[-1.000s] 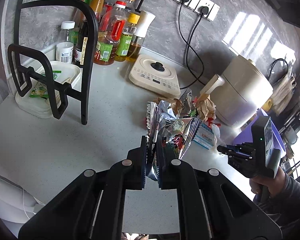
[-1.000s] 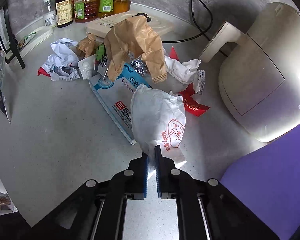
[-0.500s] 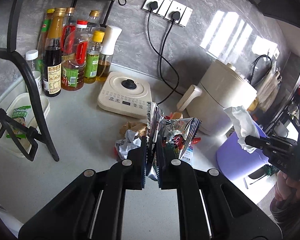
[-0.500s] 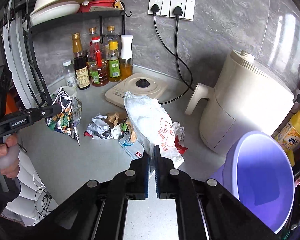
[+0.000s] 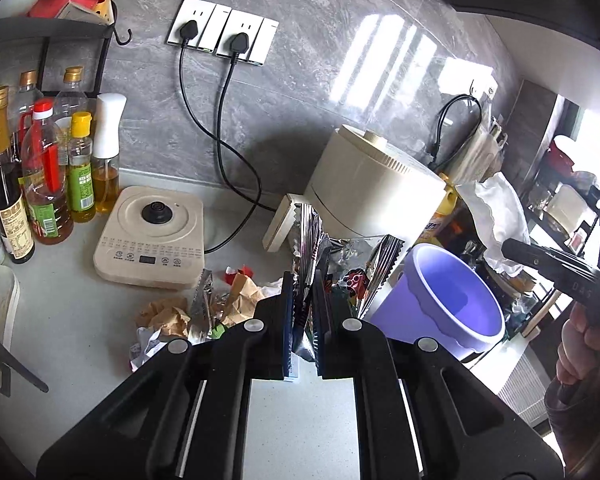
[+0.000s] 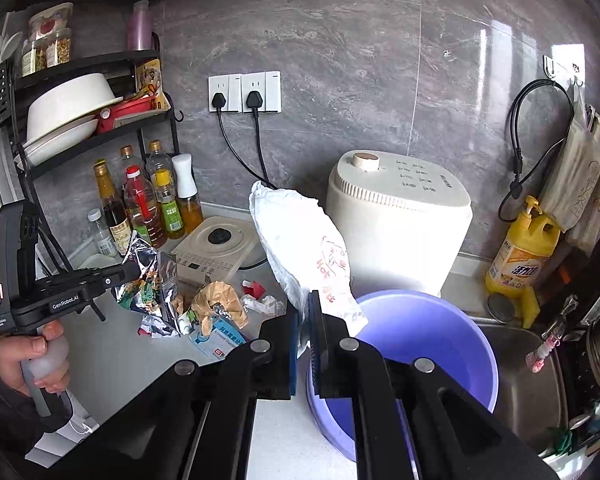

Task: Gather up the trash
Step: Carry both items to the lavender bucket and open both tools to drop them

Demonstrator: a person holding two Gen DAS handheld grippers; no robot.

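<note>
Grey stone wall and pale countertop (image 5: 72,320) are filling the left wrist view. Our left gripper (image 5: 303,300) is clamping a silver foil wrapper (image 5: 340,256) above the crumpled trash pile (image 5: 204,312), just left of the purple bucket (image 5: 452,304).

Right wrist view: our right gripper (image 6: 309,328) is pinching a white paper bag (image 6: 300,248), holding it over the bucket's near-left rim (image 6: 488,360); the cream appliance (image 6: 396,216) is standing behind.

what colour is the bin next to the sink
The bin is light purple, clearest in the right wrist view.
</note>
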